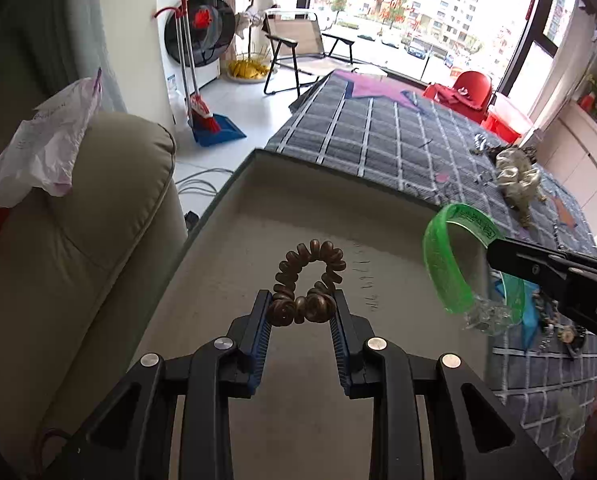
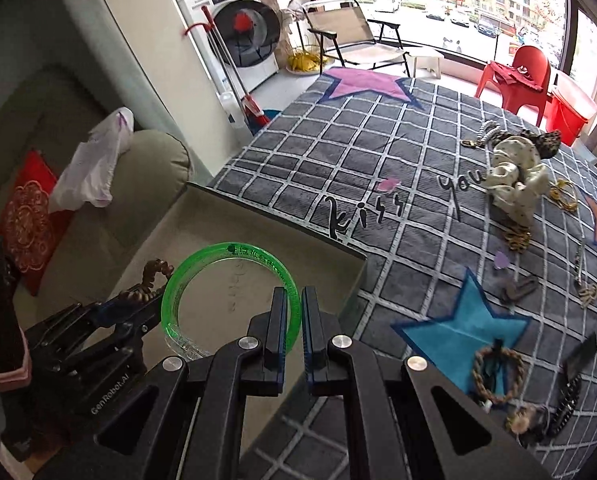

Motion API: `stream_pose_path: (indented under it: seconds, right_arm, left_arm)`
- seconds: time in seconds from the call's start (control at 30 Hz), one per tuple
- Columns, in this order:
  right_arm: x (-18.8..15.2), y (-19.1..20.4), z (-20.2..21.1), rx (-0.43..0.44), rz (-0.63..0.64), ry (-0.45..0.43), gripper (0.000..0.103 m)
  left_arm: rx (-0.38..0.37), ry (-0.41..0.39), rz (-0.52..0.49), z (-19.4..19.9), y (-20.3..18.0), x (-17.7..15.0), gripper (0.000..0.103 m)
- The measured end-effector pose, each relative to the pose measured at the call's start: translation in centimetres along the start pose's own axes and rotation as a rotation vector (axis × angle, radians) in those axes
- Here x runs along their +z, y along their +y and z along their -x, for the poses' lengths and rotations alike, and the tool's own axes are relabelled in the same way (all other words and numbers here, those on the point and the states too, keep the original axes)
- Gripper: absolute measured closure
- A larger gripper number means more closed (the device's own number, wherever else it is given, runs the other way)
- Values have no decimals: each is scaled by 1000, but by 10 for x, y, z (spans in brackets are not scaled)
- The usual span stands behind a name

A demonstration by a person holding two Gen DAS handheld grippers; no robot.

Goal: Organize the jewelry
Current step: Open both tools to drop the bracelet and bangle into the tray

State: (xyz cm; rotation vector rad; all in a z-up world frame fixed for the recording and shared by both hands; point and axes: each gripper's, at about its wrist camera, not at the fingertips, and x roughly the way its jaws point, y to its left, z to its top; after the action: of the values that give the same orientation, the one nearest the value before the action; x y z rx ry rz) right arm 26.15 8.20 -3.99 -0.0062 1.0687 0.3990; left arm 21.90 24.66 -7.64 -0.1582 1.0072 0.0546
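My left gripper is shut on a brown spiral hair tie and holds it above the beige open box. My right gripper is shut on the rim of a green translucent bangle, held over the same box. The bangle also shows in the left wrist view, at the box's right side, with the right gripper coming in from the right. In the right wrist view the left gripper with the hair tie is at the left.
The box sits on a grey checked blanket with stars. Loose jewelry lies on it: a cream scrunchie, a rope bracelet, chains and clips. A beige sofa arm is left of the box.
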Motion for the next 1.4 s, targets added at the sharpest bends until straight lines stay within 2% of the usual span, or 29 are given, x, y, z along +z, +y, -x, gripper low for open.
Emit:
stream_pose_path:
  seconds: [0.23,0.27,0.3,0.43,0.47,0.53,0.73,0.77,0.8,0.83,0.87,0.9,1.03,1.3,1.4]
  right_arm:
    - [7,0,-34,-24,-5,52,96]
    - [8,0,-40,-28,-4,62,96]
    - [7,-1,-43,-30,-6,70,96]
    - [4,-1,-54,-40,-3,86,96]
    - [4,1,-55,-46,7,87,96]
    - [4,3,-56,-43,16,99,94]
    - [7,-1,-49,-7,-21,102,92]
    - [8,-2,-45,-6,-26,93,83]
    - [9,-4,-38,-4,-33,78,65]
    - [10,-6,-32,1,-41,62,56]
    - [11,-8,-25,12,-48,43,46]
    - [11,-9,-18,16,-54,30,46]
    - [8,-14,3,39,-72,3,43]
    - [-22,-32,38,66,-94,-20,24]
    - [-37,-39,48,67,-105,-12,24]
  left_arm:
    - [26,26,16,-19,6,5,70]
    - [37,31,18,-21,6,5,59]
    - [47,29,20,-22,7,4,54]
    - [56,29,25,-24,8,3,49]
    - [68,29,28,-25,9,3,35]
    - [90,22,32,-24,10,3,25]
    - [106,26,34,-19,10,0,25]
    - [113,21,31,-17,10,-1,25]
    - [121,17,30,-15,10,-2,25]
    - [126,12,30,-13,10,-3,24]
    - [129,9,31,-11,10,-4,5]
    - [133,4,32,-9,10,-4,0]
    - [131,-26,27,7,7,-8,0]
    - [123,-72,37,46,-1,-22,0]
    - [124,-87,48,62,-6,-30,0]
